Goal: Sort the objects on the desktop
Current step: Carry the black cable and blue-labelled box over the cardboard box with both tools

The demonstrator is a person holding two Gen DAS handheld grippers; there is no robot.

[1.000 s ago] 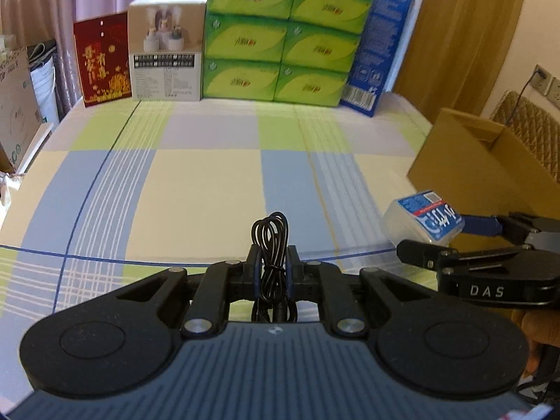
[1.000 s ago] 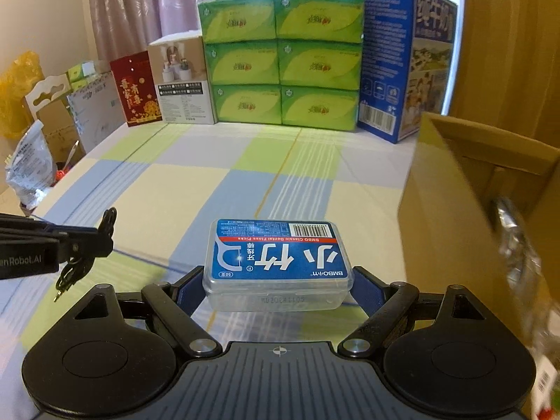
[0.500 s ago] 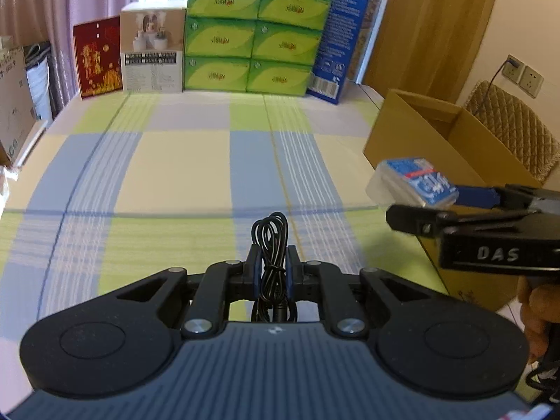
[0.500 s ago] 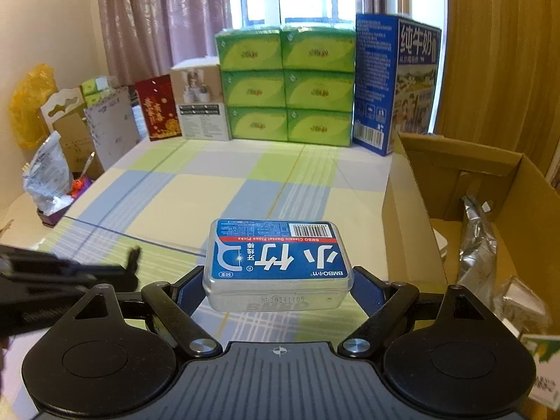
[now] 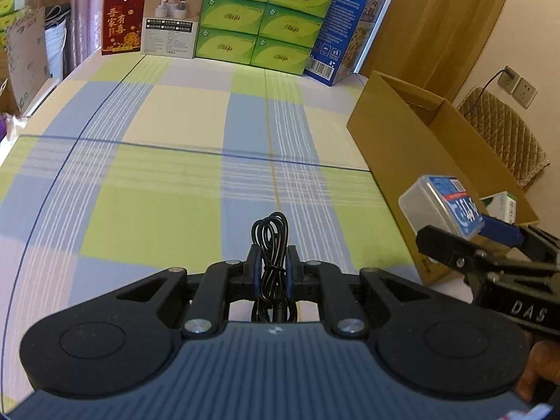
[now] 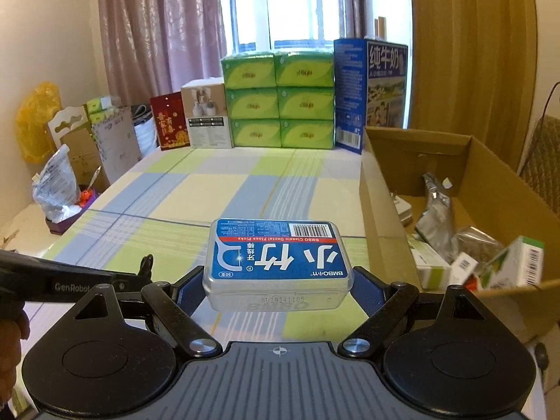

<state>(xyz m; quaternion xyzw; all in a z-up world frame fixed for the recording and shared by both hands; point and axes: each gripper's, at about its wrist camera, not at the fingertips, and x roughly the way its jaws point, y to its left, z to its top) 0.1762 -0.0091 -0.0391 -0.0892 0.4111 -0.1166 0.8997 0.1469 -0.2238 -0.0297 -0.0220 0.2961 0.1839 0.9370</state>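
**Both grippers carrying loads above the checked cloth, beside the open carton**

Left wrist view: the left gripper (image 5: 272,273) is pinching a coiled black cable (image 5: 271,241) between its blue-padded fingers, the loop sticking up at 12 o'clock from the jaws. Beneath it, a green, blue and cream checked cloth surface (image 5: 168,182) is stretching away to a back row at 12 o'clock: a red card with gold characters (image 5: 122,19), a white product box (image 5: 173,21), stacked green tissue packs (image 5: 262,17) and a tall blue carton (image 5: 344,31). At 3 o'clock an open brown cardboard box (image 5: 392,140) is standing at the cloth's edge. At 4 o'clock the right gripper (image 5: 465,241) is reaching in, holding a clear plastic floss-pick box with a blue label (image 5: 437,203) in front of the cardboard box's near corner. A wall socket and quilted chair back are showing at 2 o'clock; the box's contents are mostly hidden by its wall.

Right wrist view: the right gripper's jaws are clamping the floss-pick box across its short ends, label up, above the cloth. The cardboard box at 3 o'clock is holding foil pouches and small cartons, blurred at the near corner. The left gripper is entering at 9 o'clock, with only a bit of cable visible past its tip. Pink curtains and a bright window are filling 12 o'clock; bags and cartons are crowding 9 to 10 o'clock, cut off by the frame.
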